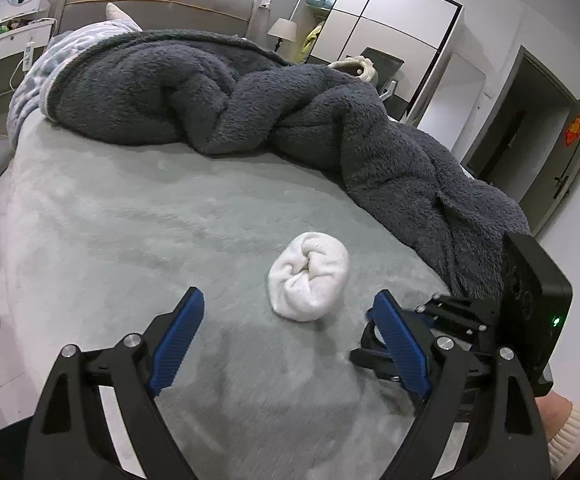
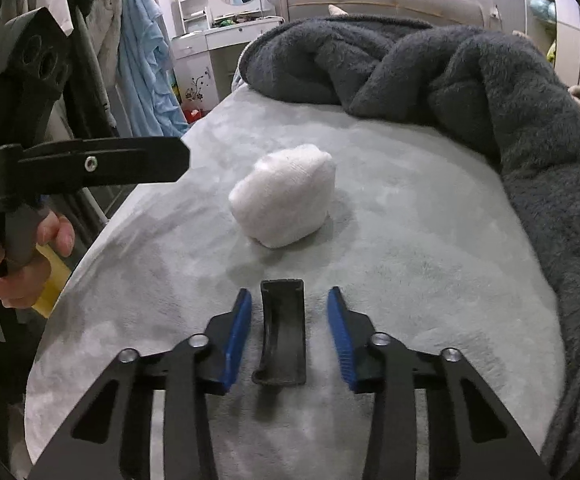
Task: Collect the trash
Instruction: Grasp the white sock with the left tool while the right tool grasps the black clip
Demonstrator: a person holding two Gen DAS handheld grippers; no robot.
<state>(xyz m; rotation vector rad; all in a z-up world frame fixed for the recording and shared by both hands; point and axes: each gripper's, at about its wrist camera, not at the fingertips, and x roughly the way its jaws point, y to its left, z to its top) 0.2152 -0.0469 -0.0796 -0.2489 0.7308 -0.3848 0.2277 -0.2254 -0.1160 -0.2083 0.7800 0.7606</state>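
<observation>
A white rolled-up bundle, like a balled sock or cloth [image 1: 309,276], lies on the grey bed cover [image 1: 129,216]; it also shows in the right wrist view [image 2: 283,195]. My left gripper [image 1: 290,312] is open, its blue pads just short of the bundle on either side. A black curved plastic piece [image 2: 281,336] lies on the bed between the open blue pads of my right gripper [image 2: 290,304], untouched. The right gripper's body shows in the left wrist view [image 1: 490,320]. The left gripper shows at the left of the right wrist view [image 2: 89,164].
A rumpled dark grey fleece blanket [image 1: 290,104] runs along the bed's far and right side [image 2: 530,112]. Behind stand a padded headboard [image 1: 149,4], a wardrobe [image 1: 390,28], a door [image 1: 530,132], a dressing table [image 2: 225,40] and hanging clothes [image 2: 141,48].
</observation>
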